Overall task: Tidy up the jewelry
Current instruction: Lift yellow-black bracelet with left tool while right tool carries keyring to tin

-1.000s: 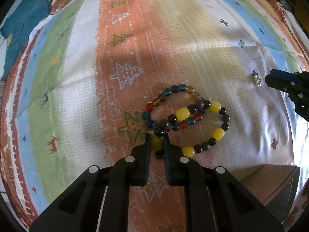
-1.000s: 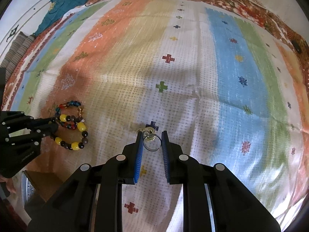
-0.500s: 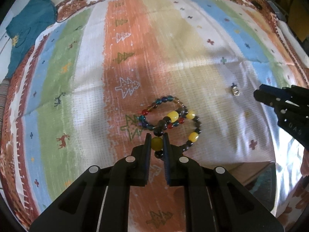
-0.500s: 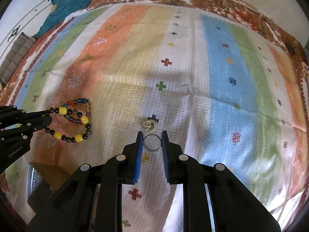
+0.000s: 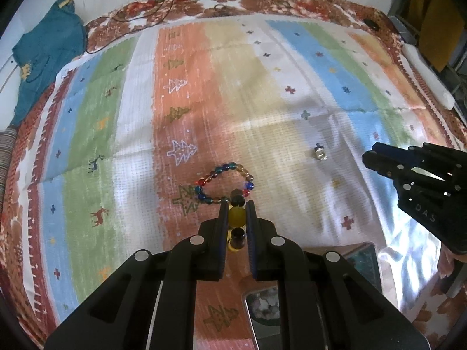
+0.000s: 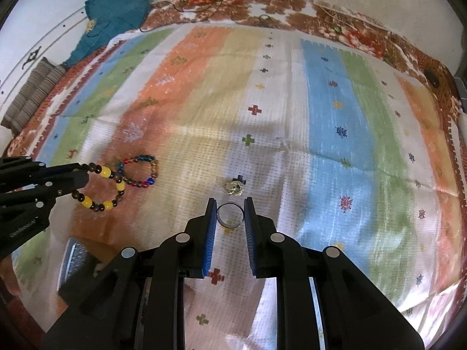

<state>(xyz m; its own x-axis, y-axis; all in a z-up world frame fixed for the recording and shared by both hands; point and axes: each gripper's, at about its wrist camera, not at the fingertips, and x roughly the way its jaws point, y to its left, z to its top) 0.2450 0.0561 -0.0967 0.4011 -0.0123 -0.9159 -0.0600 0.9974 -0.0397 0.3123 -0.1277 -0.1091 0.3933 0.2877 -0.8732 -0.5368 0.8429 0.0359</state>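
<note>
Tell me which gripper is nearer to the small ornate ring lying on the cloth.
Right. The right gripper, shut on a plain ring, is just in front of the ornate ring. The left gripper, shut on the yellow-and-dark bracelet, is far off to the side.

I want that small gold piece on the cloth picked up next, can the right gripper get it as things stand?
Probably not yet: the right gripper is shut on a thin ring, so its jaws are occupied. The gold piece lies unobstructed just beyond the fingertips.
</note>
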